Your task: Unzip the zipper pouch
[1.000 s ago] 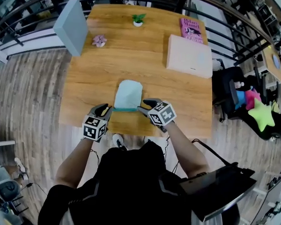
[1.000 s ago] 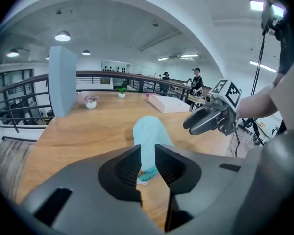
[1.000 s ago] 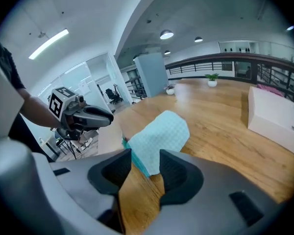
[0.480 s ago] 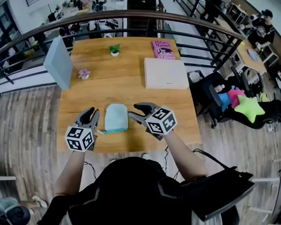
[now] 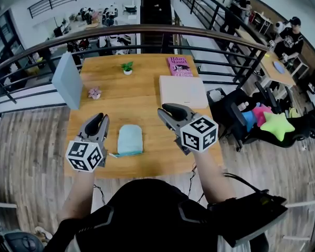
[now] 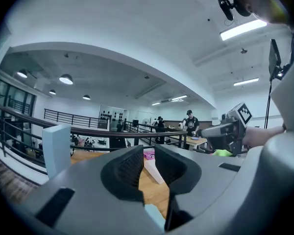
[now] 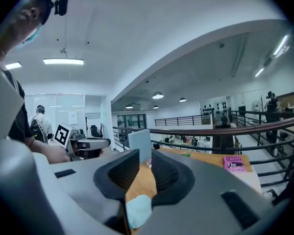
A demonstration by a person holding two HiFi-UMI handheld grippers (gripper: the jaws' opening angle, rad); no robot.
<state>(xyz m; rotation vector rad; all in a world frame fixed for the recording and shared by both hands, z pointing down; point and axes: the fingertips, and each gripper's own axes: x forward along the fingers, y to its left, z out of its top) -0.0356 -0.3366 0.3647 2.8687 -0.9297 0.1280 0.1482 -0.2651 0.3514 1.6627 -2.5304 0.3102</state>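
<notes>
The right claw point(image 7: 145, 156), jaws just narrowed on nothing, hangs above the pouch point(image 7: 137, 210).

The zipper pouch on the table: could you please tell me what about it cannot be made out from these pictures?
- Head view: the zipper pouch is too small to show whether its zipper is open or where the pull sits.
- Left gripper view: the left claw hides all but a pale corner of the pouch.
- Right gripper view: only a pale patch shows low in frame; the zipper is unseen.

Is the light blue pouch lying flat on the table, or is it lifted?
Lying flat. In the head view the pouch rests on the table near its front edge, its whole outline against the wood, and nothing holds it.
</notes>
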